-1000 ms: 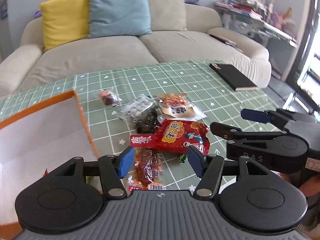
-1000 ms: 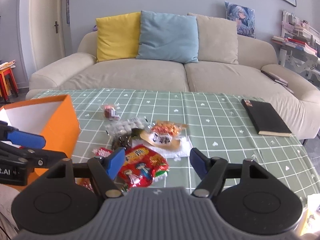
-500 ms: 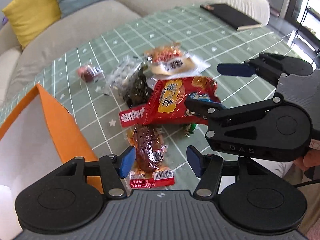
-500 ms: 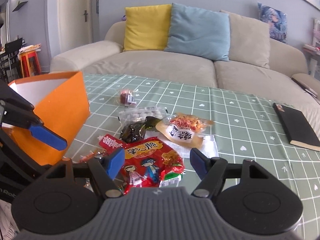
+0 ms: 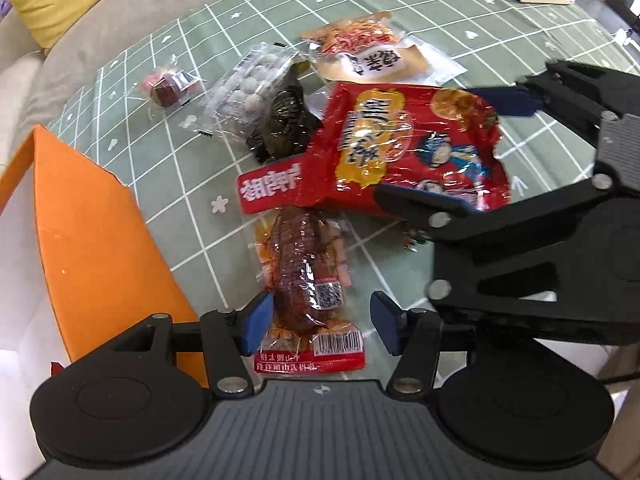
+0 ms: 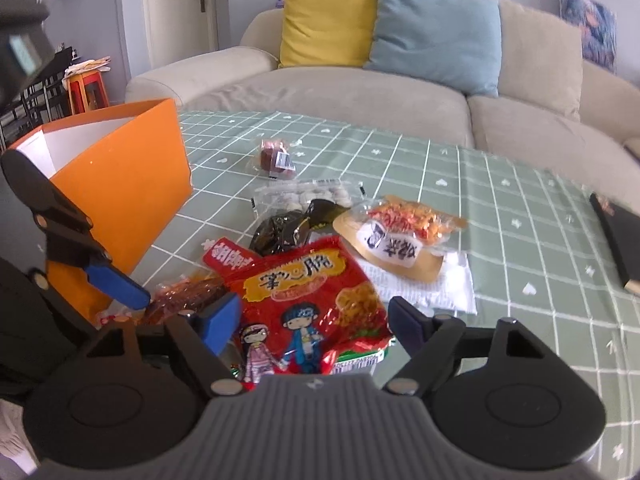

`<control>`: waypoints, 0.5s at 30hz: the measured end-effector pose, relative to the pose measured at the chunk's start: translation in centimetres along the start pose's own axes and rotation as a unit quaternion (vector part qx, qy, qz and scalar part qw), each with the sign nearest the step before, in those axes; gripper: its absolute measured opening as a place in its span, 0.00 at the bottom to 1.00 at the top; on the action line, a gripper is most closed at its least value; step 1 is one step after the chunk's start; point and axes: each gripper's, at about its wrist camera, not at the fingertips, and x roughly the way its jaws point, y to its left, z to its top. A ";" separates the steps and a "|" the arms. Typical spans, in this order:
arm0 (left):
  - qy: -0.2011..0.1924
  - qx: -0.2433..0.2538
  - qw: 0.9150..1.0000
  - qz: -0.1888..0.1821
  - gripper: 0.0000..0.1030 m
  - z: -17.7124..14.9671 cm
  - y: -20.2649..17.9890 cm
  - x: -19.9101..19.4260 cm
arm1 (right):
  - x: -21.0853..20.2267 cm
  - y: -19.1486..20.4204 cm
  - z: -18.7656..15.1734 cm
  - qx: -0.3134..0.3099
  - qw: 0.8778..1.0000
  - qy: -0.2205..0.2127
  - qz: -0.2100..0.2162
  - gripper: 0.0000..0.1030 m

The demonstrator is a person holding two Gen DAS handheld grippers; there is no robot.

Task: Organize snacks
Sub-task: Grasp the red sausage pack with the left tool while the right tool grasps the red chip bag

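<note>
Several snack packets lie on the green checked tablecloth point(image 5: 500, 12). My left gripper point(image 5: 320, 322) is open and straddles the near end of a clear packet of reddish-brown meat point(image 5: 306, 276). My right gripper point(image 6: 316, 322) is open and hangs over the big red noodle-snack bag point(image 6: 316, 296), which also shows in the left wrist view point(image 5: 408, 148). The orange box point(image 5: 88, 236) with a white inside stands open to the left; it also shows in the right wrist view point(image 6: 120, 184).
Behind the red bag lie a dark packet point(image 5: 286, 124), a packet of pale balls point(image 5: 248, 88), a small red sweet packet point(image 5: 166, 88) and a tan packet with orange strips point(image 5: 368, 52). A black notebook point(image 6: 620, 240) lies at the right. A sofa point(image 6: 340, 96) stands beyond the table.
Both grippers have dropped and moved forward toward the snacks. The left one has tilted down over the meat packet; the right one has closed in on the red bag.
</note>
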 end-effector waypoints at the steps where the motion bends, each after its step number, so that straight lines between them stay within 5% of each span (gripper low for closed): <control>1: 0.004 -0.008 1.000 0.000 0.64 0.2 0.2 0.2 | 0.1 -0.2 0.0 0.009 1.000 0.006 0.004 0.73; 6: 0.005 -0.043 0.999 -0.008 0.66 0.4 1.0 0.5 | -0.1 -0.6 0.1 0.028 1.000 0.007 0.010 0.64; 15: 0.003 -0.091 0.996 -0.024 0.67 1.3 2.5 1.2 | -0.5 -1.6 0.3 0.057 0.998 0.014 -0.023 0.63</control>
